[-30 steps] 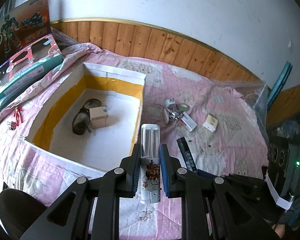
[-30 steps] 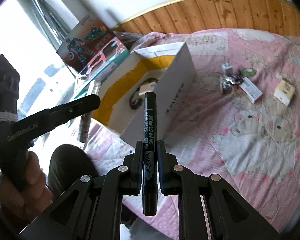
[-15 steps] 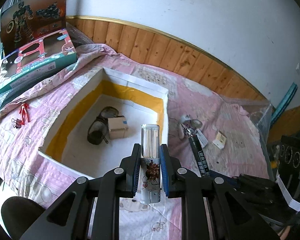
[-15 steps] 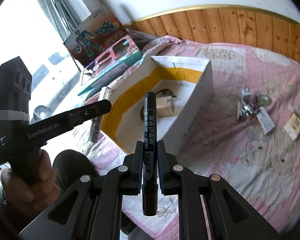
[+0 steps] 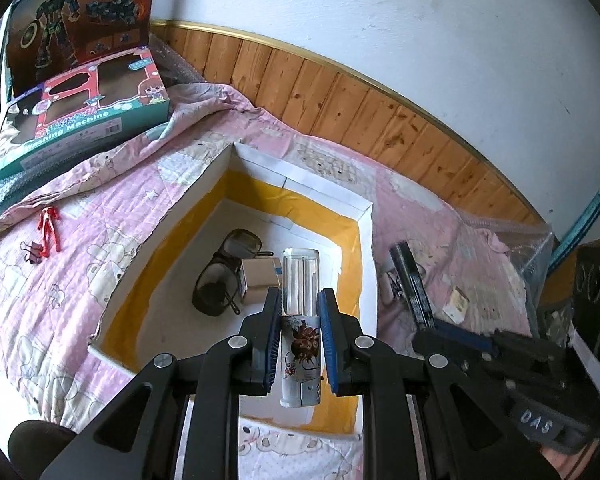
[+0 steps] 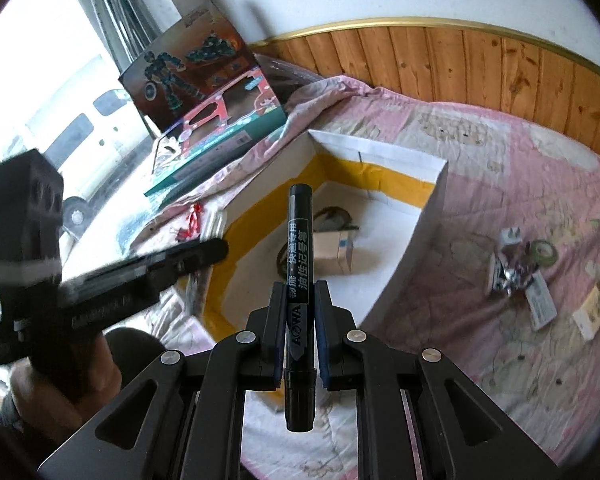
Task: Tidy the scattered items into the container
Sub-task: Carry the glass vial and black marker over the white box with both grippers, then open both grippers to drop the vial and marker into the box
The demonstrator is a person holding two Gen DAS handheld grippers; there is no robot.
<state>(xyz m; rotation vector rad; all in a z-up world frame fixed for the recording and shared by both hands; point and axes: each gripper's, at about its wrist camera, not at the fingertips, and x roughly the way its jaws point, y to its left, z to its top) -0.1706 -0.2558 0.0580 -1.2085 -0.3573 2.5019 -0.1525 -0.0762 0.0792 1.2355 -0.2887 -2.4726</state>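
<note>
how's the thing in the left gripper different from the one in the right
The left gripper holds a fat white tube with a clear cap and a printed picture; the right gripper holds a slimmer black marker with white lettering. Both are clamped lengthwise between shut fingers, poised over the open box.

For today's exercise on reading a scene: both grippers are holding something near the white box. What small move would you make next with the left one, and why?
Probably lower the left gripper a little and open it. It is shut on the clear-capped tube, which hangs over the open white box, where the sunglasses and small carton already lie. The right gripper, shut on the black marker, could follow.
</note>
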